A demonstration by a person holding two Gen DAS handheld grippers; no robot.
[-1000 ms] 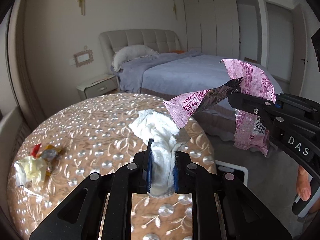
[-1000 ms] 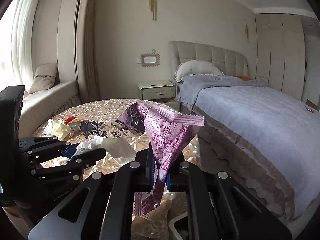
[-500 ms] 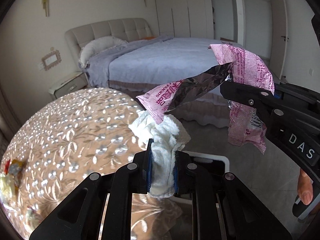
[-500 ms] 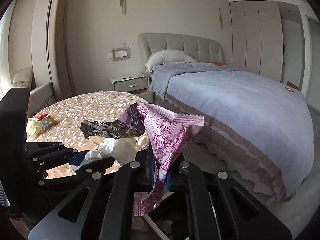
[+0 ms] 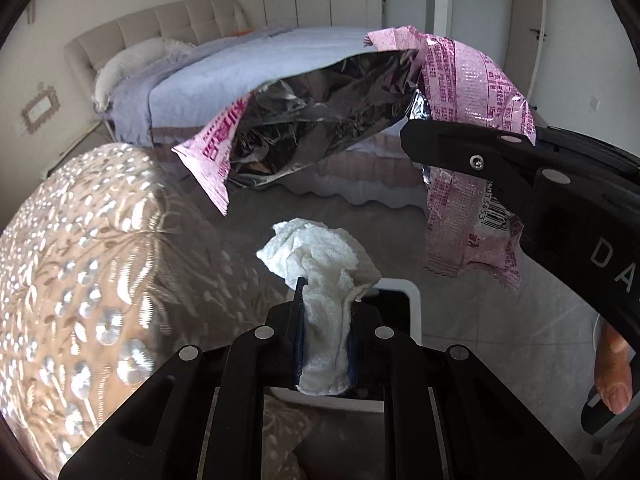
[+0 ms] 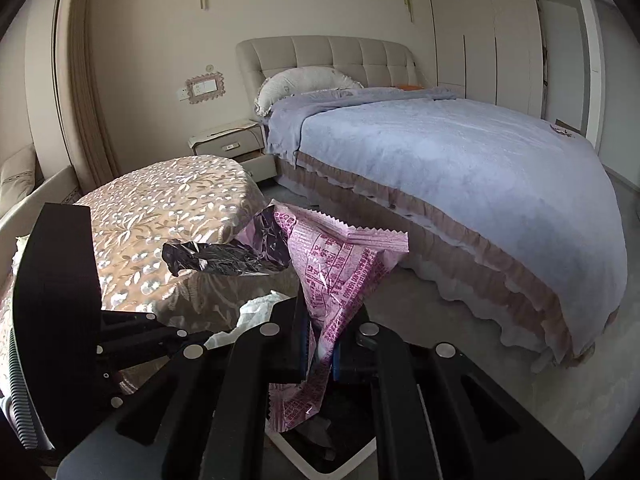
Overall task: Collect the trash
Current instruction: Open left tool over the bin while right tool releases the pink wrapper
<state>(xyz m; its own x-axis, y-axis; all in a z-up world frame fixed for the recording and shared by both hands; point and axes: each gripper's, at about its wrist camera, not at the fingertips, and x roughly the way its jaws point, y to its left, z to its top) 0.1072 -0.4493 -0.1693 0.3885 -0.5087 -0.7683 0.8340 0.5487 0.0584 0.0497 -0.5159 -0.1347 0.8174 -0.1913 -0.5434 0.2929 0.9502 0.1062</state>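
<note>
Both tilt downward: left gripper (image 5: 324,336) clenching tissue (image 5: 320,264), right gripper (image 6: 320,344) clenching wrapper (image 6: 340,268).

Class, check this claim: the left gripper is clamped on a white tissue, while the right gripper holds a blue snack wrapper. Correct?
Not quite. The left gripper does clamp the white tissue, but the snack wrapper in the right gripper is pink, as the right wrist view shows.
</note>
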